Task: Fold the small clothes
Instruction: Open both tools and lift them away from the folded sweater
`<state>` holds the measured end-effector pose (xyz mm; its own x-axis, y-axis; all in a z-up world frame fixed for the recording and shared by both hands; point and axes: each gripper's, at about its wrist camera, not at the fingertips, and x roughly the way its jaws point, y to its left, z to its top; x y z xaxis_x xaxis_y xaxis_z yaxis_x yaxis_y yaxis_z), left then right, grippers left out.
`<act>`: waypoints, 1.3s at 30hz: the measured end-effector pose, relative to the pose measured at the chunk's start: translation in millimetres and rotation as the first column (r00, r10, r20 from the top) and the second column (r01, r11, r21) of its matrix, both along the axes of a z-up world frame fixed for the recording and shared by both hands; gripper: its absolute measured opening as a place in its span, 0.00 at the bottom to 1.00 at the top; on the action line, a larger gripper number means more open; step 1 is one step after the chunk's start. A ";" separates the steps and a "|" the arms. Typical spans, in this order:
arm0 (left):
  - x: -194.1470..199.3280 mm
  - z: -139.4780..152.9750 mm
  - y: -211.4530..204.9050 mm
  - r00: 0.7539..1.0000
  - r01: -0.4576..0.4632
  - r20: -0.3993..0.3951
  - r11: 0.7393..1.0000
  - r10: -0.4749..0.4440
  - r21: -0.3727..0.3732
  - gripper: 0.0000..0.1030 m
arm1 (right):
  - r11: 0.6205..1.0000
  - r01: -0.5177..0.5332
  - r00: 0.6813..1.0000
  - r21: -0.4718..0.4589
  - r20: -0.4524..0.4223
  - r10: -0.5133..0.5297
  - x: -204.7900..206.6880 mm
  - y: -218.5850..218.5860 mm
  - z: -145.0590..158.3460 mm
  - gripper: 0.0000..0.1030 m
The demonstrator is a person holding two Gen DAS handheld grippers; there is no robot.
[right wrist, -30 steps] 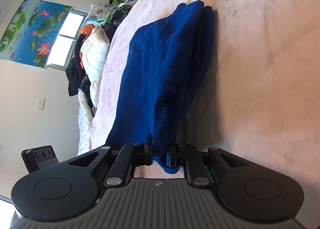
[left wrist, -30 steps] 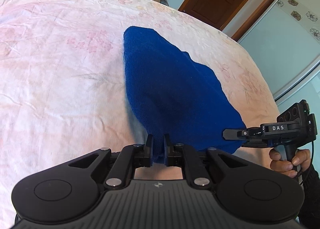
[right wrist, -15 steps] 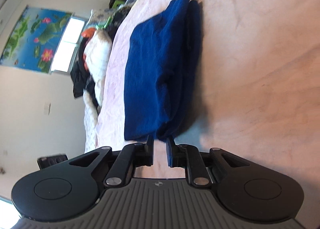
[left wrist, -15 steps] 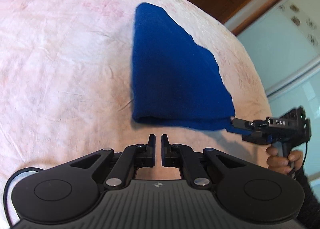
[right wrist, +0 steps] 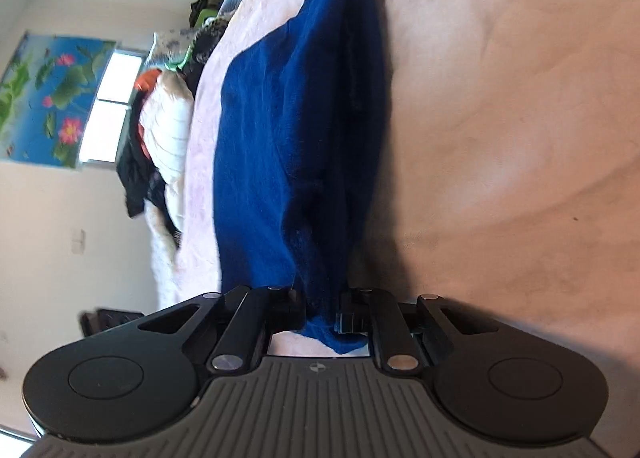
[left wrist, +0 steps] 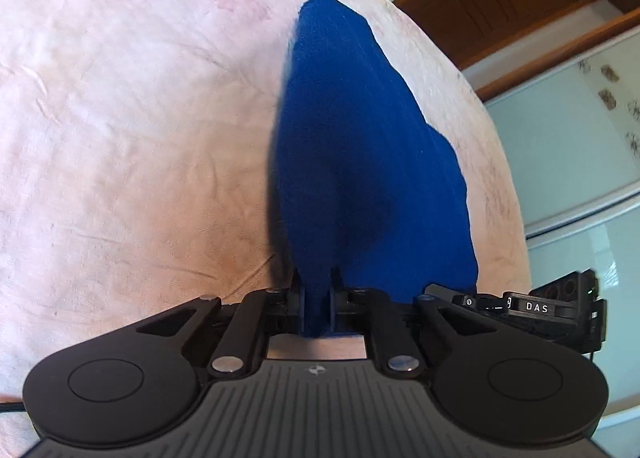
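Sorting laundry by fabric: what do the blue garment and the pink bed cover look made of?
Blue garment: probably a soft knit, wool or fleece; matte with fuzzy stray fibres. Pink bed cover: likely thin woven cotton; matte, finely creased, faint floral print.

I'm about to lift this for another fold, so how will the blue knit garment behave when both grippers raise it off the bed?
Probably floppy: the blue garment bunches between the left gripper fingers. It likely sags between that and the right gripper. Its fuzzy knit should resist slipping, though the stacked layers may slide apart.
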<state>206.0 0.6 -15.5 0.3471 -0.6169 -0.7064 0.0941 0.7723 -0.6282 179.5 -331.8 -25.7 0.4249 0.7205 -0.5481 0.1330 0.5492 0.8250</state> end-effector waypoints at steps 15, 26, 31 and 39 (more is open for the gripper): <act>-35.0 19.2 -0.7 0.992 0.118 0.025 0.986 -0.122 0.114 0.12 | 0.994 -0.085 0.996 -0.066 0.003 0.085 -29.5 -15.2 7.0 0.27; -5.3 41.9 -73.2 0.921 0.066 0.337 0.932 -0.194 0.355 0.30 | 0.999 0.029 0.965 -0.014 0.262 -0.025 32.7 2.1 56.9 0.54; 1.7 23.8 -60.5 0.919 0.037 0.362 0.946 -0.158 0.321 0.32 | 0.993 0.088 0.987 -0.077 0.139 -0.077 52.4 -5.6 2.9 0.01; -77.8 63.1 -29.9 0.878 -0.168 0.479 0.953 0.028 0.252 0.72 | 0.946 0.158 0.933 -0.283 0.356 -0.049 -46.4 10.4 73.1 0.62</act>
